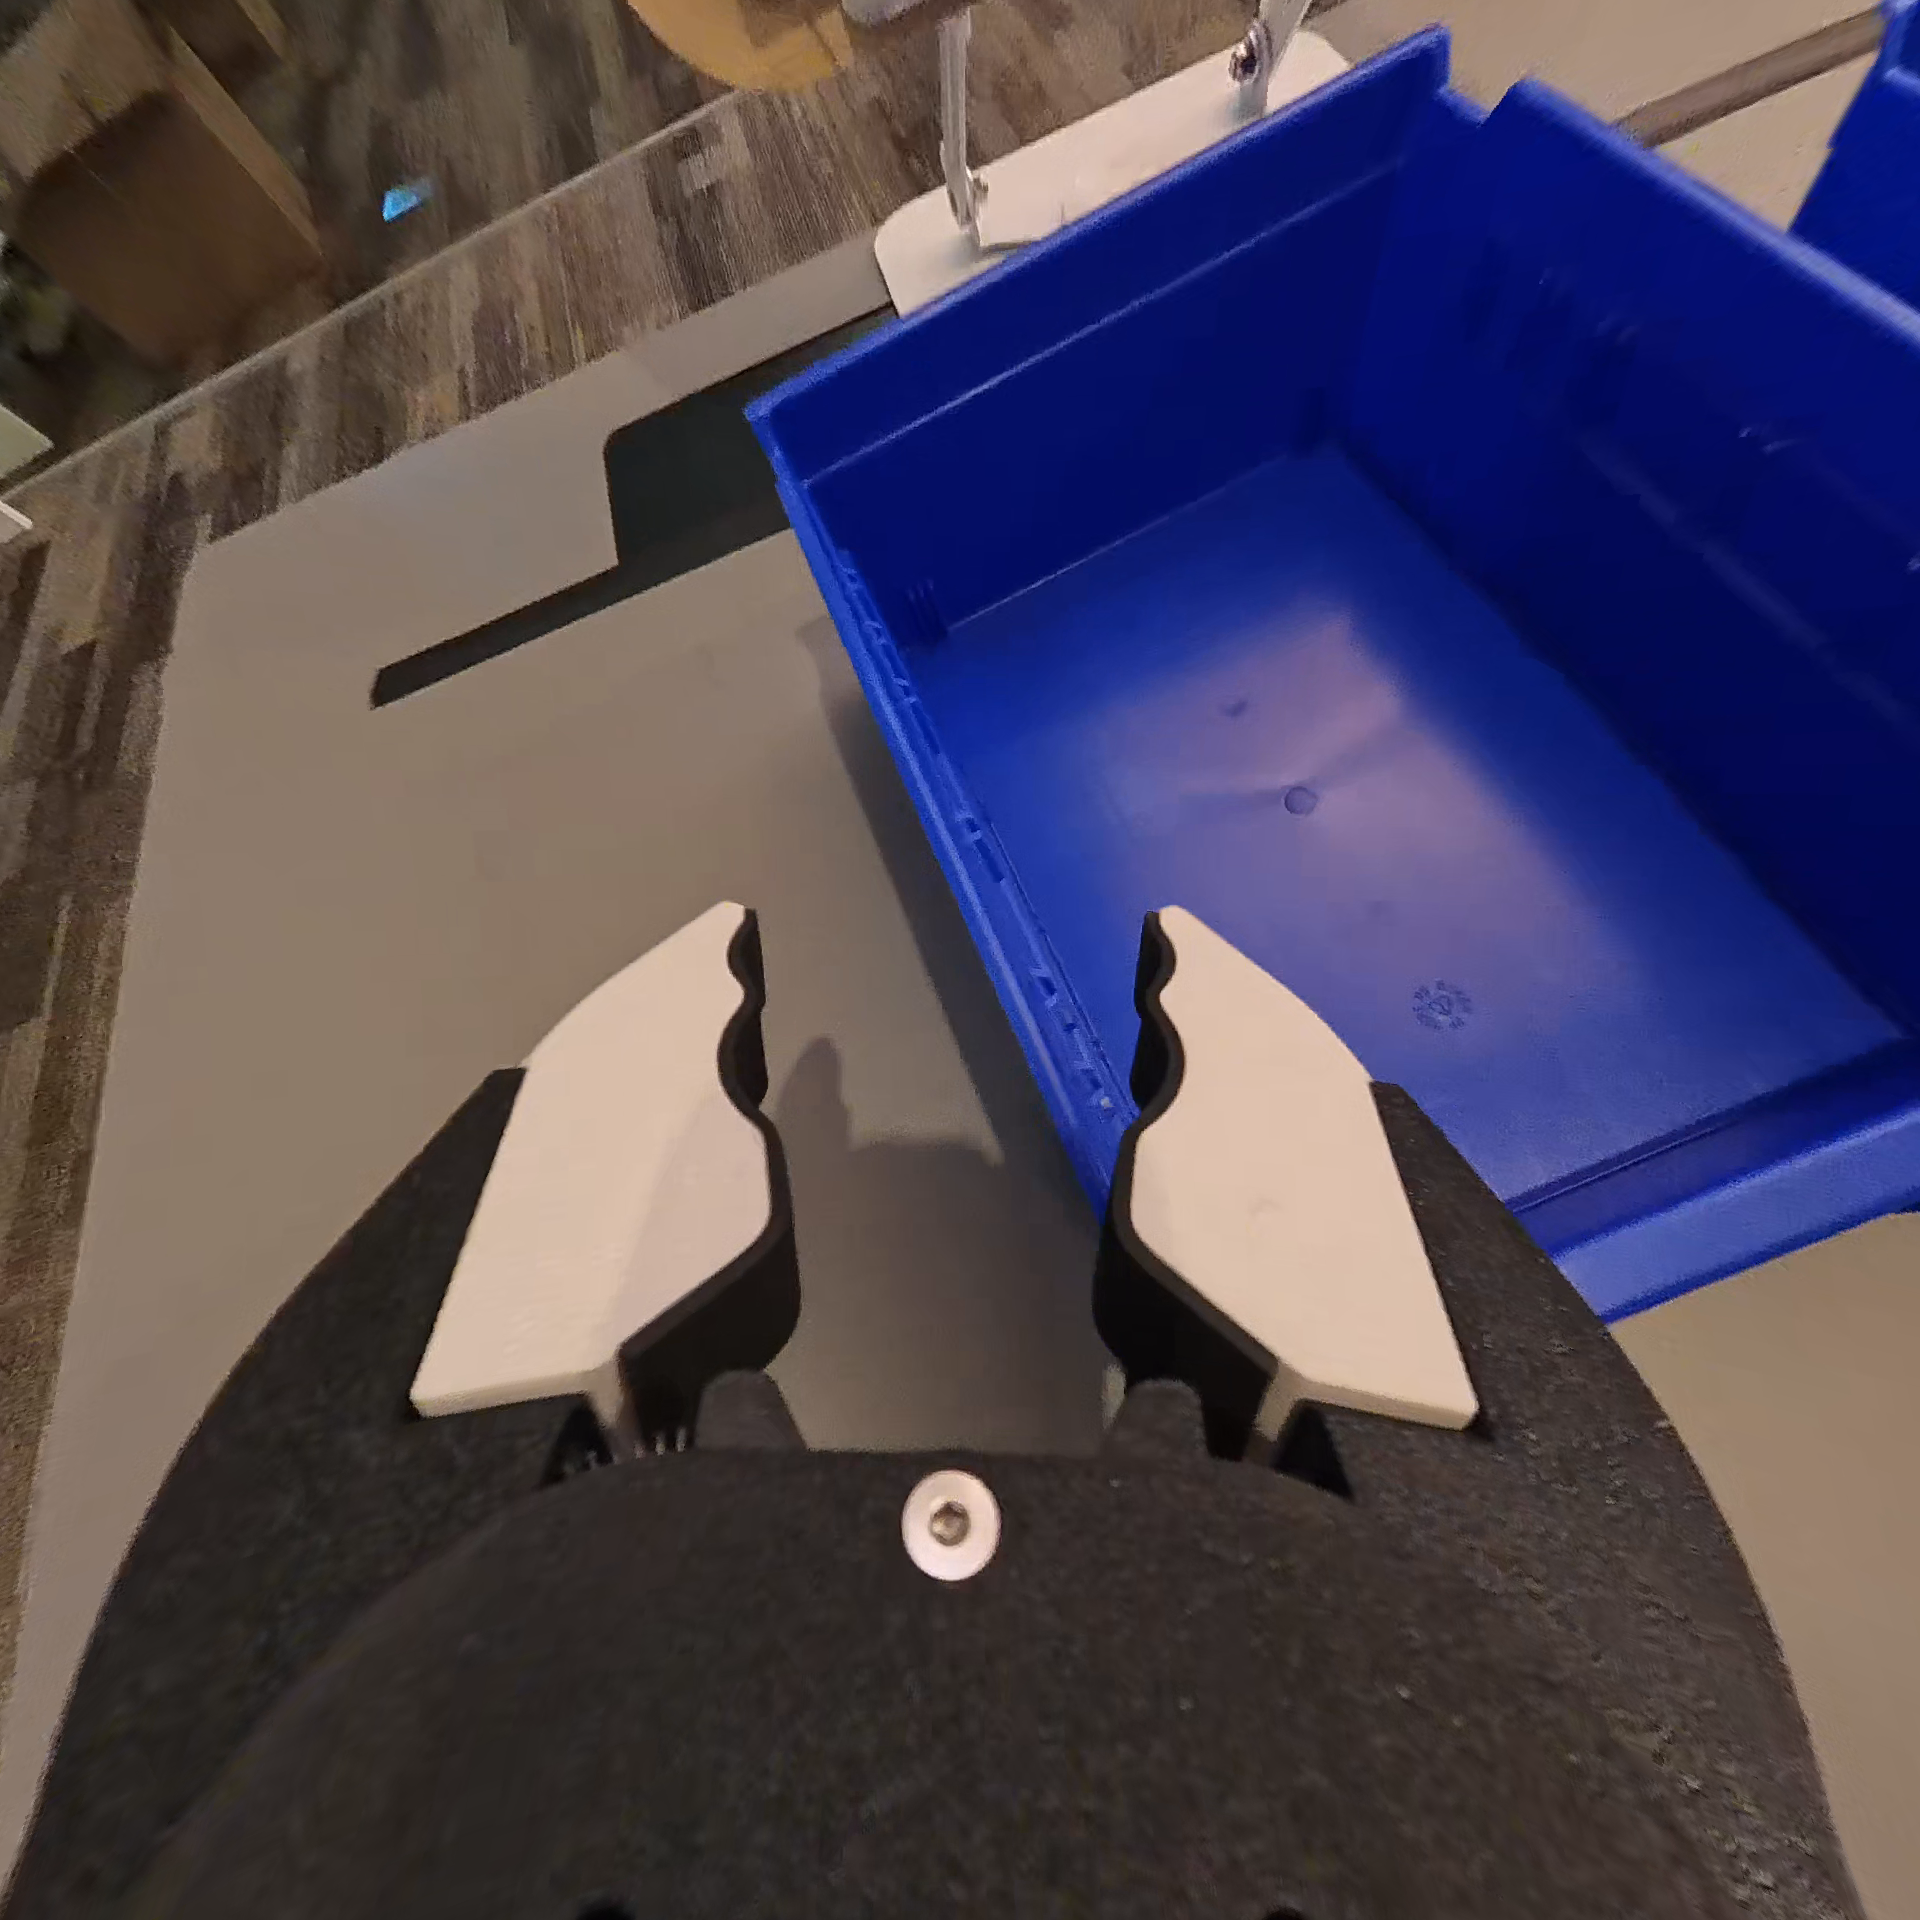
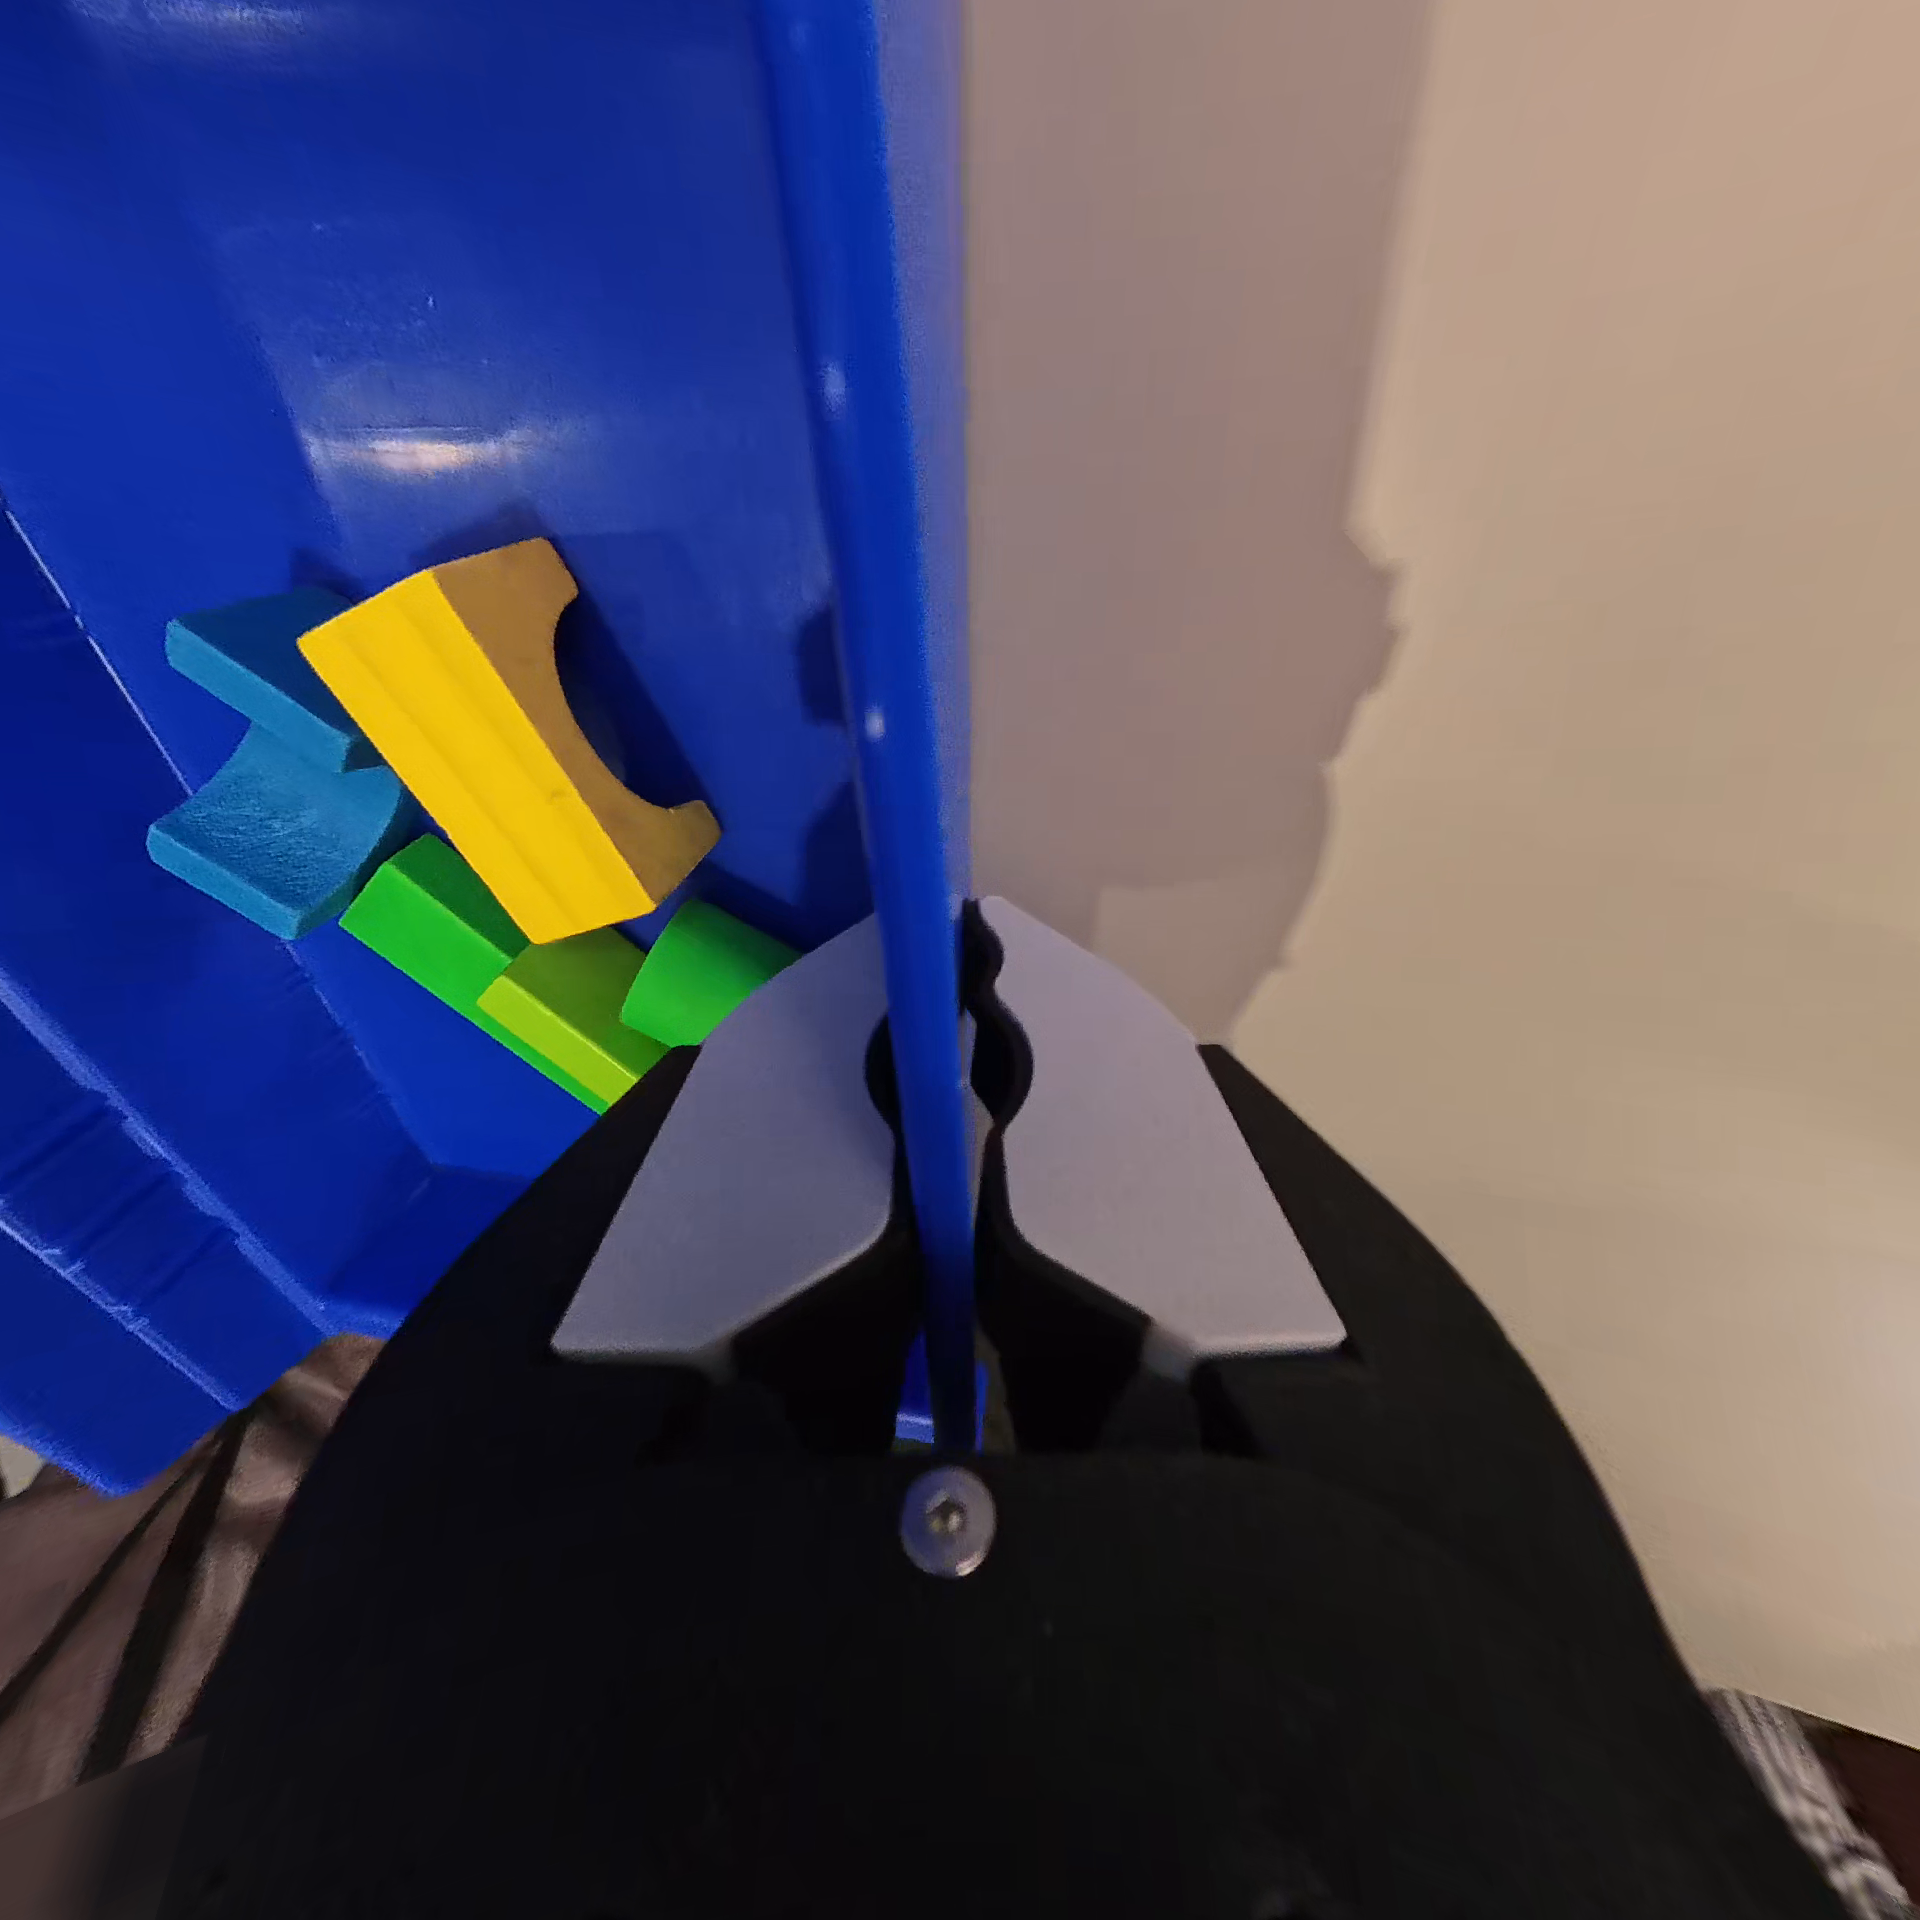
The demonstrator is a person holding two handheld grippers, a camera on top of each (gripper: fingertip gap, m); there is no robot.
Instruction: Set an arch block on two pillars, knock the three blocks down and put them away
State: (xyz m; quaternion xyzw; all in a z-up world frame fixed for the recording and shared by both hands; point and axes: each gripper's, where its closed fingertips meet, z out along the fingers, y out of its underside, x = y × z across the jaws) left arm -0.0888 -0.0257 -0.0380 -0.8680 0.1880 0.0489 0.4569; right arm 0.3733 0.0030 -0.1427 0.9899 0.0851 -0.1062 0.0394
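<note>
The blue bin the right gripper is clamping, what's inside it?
Inside the blue bin: a yellow arch block on top, a blue arch block, and green blocks partly covered by the yellow one and the right gripper.

Green blocks [image 2: 582, 997] partly behind right gripper [image 2: 925, 935]

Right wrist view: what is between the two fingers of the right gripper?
The thin side wall of the blue bin that holds the blocks; the right gripper is closed on it.
</note>
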